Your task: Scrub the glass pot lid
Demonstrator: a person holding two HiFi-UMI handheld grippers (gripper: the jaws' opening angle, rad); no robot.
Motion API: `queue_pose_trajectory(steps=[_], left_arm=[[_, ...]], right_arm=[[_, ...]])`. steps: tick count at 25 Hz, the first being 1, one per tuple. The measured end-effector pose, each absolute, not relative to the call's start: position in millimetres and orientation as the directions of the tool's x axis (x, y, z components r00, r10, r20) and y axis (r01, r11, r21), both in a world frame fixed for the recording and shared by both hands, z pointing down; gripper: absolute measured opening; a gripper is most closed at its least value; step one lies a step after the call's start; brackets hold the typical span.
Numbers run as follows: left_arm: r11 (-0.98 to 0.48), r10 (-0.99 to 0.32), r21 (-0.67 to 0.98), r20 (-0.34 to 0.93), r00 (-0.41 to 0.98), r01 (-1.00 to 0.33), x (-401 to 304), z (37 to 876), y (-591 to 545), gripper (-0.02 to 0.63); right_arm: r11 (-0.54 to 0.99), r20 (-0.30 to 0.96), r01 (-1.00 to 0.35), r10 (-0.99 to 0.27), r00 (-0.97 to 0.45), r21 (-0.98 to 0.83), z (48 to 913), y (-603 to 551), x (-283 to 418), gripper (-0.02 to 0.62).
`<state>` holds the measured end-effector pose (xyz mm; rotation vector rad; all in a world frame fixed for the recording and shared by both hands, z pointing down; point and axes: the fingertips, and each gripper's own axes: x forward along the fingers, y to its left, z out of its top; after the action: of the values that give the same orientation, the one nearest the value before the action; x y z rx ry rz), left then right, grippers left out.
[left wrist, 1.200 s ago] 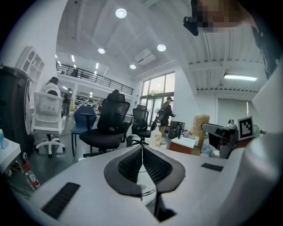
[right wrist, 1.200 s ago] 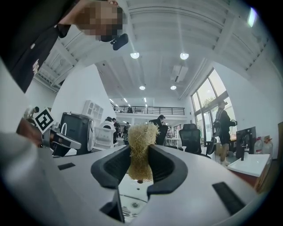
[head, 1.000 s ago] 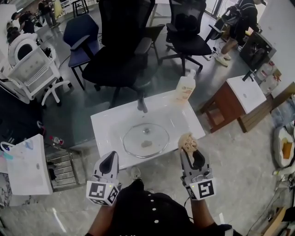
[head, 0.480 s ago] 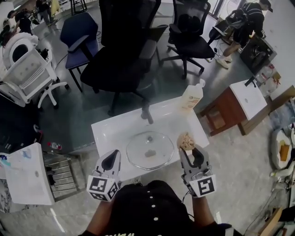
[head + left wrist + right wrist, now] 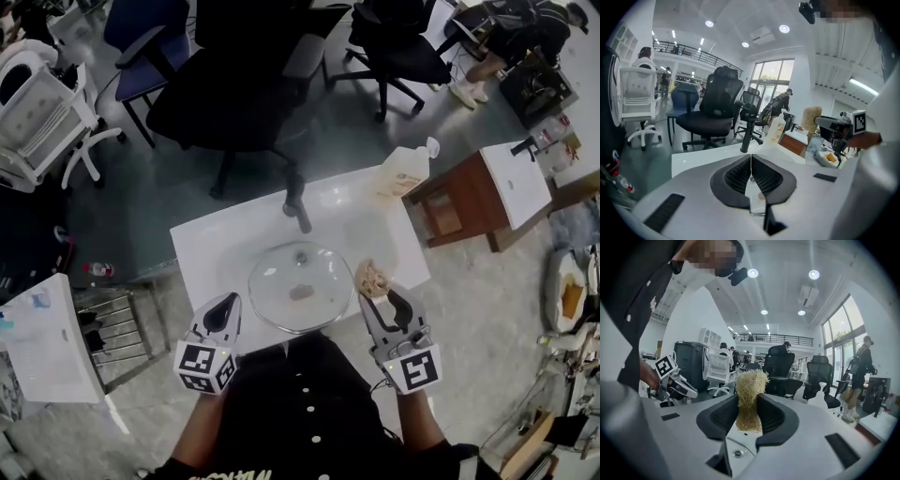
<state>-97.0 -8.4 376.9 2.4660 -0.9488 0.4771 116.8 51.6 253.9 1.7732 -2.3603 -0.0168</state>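
The glass pot lid [image 5: 300, 286] lies flat in the white sink basin [image 5: 211, 248], below the dark faucet [image 5: 295, 211]. My left gripper [image 5: 225, 303] hovers at the basin's near left edge, jaws shut and empty; in the left gripper view the left gripper [image 5: 751, 159] shows its pads pressed together. At the lid's right rim, my right gripper [image 5: 379, 296] is shut on a tan loofah scrubber [image 5: 373, 277]. The right gripper view shows the scrubber [image 5: 750, 397] pinched between the jaws of the right gripper [image 5: 749, 404] and sticking up past them.
A soap bottle [image 5: 405, 172] stands at the basin's far right corner. A wooden cabinet with a small white sink [image 5: 511, 183] is to the right. Black office chairs [image 5: 234, 103] stand beyond the basin, and a wire rack [image 5: 117, 323] sits at the left.
Both grippers have come down and forward toward the basin. The scrubber now sits beside the lid's right rim, and the left gripper is closer to the lid's near left edge.
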Motion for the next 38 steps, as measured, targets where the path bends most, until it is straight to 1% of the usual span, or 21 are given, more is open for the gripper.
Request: queue_pose_trajectory(steps=[3,5,7,10,12,15,18,21,22,23,24,26,27,30,33,34,35,36,38], left_arm=[[-0.620,-0.498,0.352,0.515,0.698,-0.701,-92,402,-11,0.026],[-0.577,-0.488,0.427,0.504,0.713,-0.696,-90,413,-12,0.025],[-0.524,-0.493,0.509,0.472,0.731,-0.683,-88,424,-16,0.025],[-0.462,-0.483,0.591,0.458,0.746,-0.662,-82,445,-18,0.025],[-0.426,-0.459,0.610,0.490,0.741,-0.667,-79,461,-15,0.025],[-0.388,-0.390,0.590,0.592,0.706,-0.708,-78,485,-5,0.025],[-0.332,-0.353,0.580,0.655,0.668,-0.744,-82,502,2,0.025],[-0.246,-0.311,0.590,0.704,0.639,-0.769,-88,525,10,0.026],[-0.207,-0.291,0.605,0.712,0.639,-0.769,-89,532,14,0.044],[-0.165,-0.271,0.626,0.714,0.645,-0.762,-89,538,17,0.123],[-0.126,-0.255,0.644,0.714,0.652,-0.755,-89,543,19,0.176],[-0.073,-0.227,0.644,0.733,0.641,-0.762,-89,553,24,0.186],[-0.057,-0.211,0.628,0.752,0.624,-0.776,-91,558,26,0.210],[0.009,-0.168,0.593,0.795,0.583,-0.805,-93,573,32,0.244],[0.062,-0.125,0.599,0.798,0.589,-0.798,-86,580,37,0.244],[0.079,-0.113,0.604,0.796,0.595,-0.793,-83,583,38,0.229],[0.098,-0.107,0.606,0.795,0.597,-0.789,-82,585,39,0.190],[0.115,-0.108,0.606,0.796,0.596,-0.788,-82,586,39,0.170],[0.128,-0.112,0.605,0.796,0.594,-0.786,-82,588,38,0.155]], right_arm=[[0.353,0.190,-0.923,-0.927,-0.323,0.155,267,37,121,0.137],[0.405,0.233,-0.893,-0.904,-0.359,0.196,280,25,121,0.137],[0.467,0.305,-0.853,-0.868,-0.392,0.233,298,13,120,0.137],[0.550,0.396,-0.800,-0.808,-0.436,0.241,328,0,117,0.137],[0.600,0.430,-0.759,-0.772,-0.468,0.252,347,-7,112,0.137],[0.675,0.473,-0.677,-0.717,-0.512,0.292,376,-13,103,0.137],[0.757,0.545,-0.557,-0.642,-0.540,0.341,411,-15,92,0.137],[0.830,0.610,-0.435,-0.554,-0.567,0.350,447,-11,77,0.137],[0.848,0.626,-0.400,-0.527,-0.575,0.347,458,-11,72,0.137],[0.864,0.641,-0.365,-0.503,-0.580,0.348,469,-11,67,0.137],[0.877,0.656,-0.324,-0.481,-0.581,0.355,480,-11,63,0.137],[0.896,0.692,-0.228,-0.440,-0.573,0.381,502,-12,55,0.137],[0.901,0.709,-0.176,-0.422,-0.565,0.396,513,-13,52,0.137],[0.900,0.749,-0.032,-0.380,-0.543,0.434,542,-15,40,0.137],[0.888,0.774,0.070,-0.355,-0.524,0.455,564,-21,29,0.137],[0.883,0.782,0.093,-0.352,-0.515,0.459,571,-24,27,0.137],[0.880,0.787,0.110,-0.350,-0.507,0.462,579,-27,24,0.137],[0.878,0.791,0.120,-0.348,-0.503,0.463,586,-31,20,0.137],[0.877,0.795,0.127,-0.348,-0.497,0.463,597,-38,12,0.137]])
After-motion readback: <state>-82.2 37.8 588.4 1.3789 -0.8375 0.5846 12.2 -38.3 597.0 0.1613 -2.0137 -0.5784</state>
